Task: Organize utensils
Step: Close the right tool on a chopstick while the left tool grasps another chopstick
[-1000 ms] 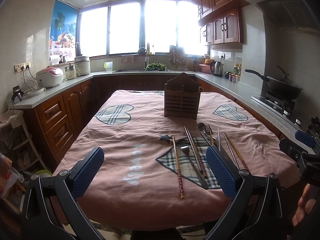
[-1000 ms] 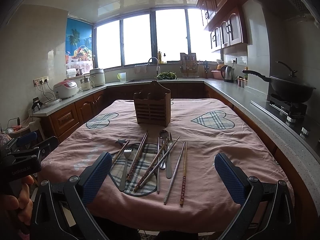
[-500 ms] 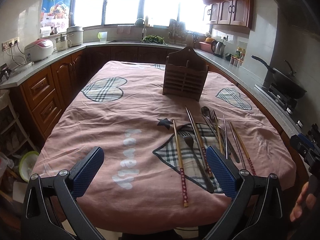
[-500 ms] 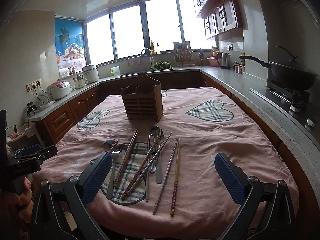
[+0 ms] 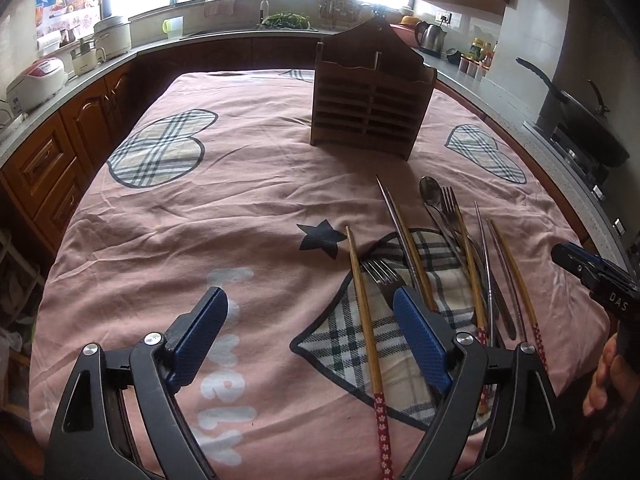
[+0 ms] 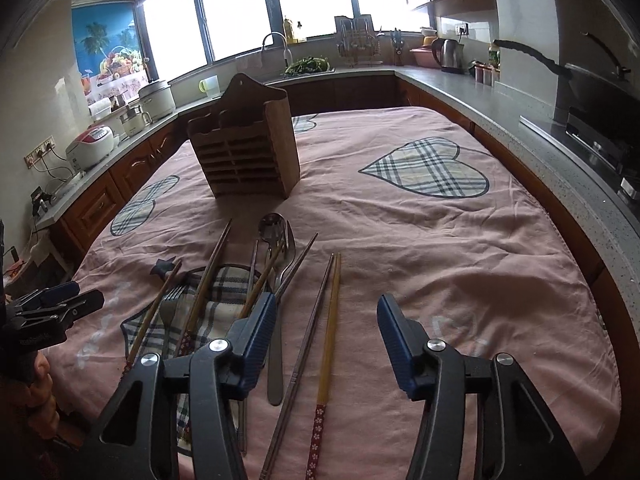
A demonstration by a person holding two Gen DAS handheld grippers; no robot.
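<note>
A wooden utensil holder [image 5: 372, 108] [image 6: 248, 152] stands upright mid-table. In front of it lie several chopsticks, a spoon [image 5: 430, 192] [image 6: 272, 226] and forks [image 5: 380, 276] on a plaid patch. My left gripper [image 5: 309, 294] hovers low over the pile's left side with its jaws closing. A bamboo chopstick [image 5: 364, 312] lies on the cloth between its fingers, not pinched. My right gripper [image 6: 326, 302] hovers over the pile's right side, jaws closing too. Below its gap lie a bamboo chopstick [image 6: 330, 320] and a metal one [image 6: 310, 320], not gripped.
A pink tablecloth [image 5: 240, 208] with plaid hearts covers the table. Counters ring it: rice cookers [image 5: 36, 80] on the left, sink and greens at the back, kettle [image 6: 450, 54] and a black wok [image 5: 592, 128] on the stove at the right.
Both grippers have come forward and down toward the utensils, tilting more steeply. Both pairs of jaws have narrowed, the right one more. The utensils lie as before.
</note>
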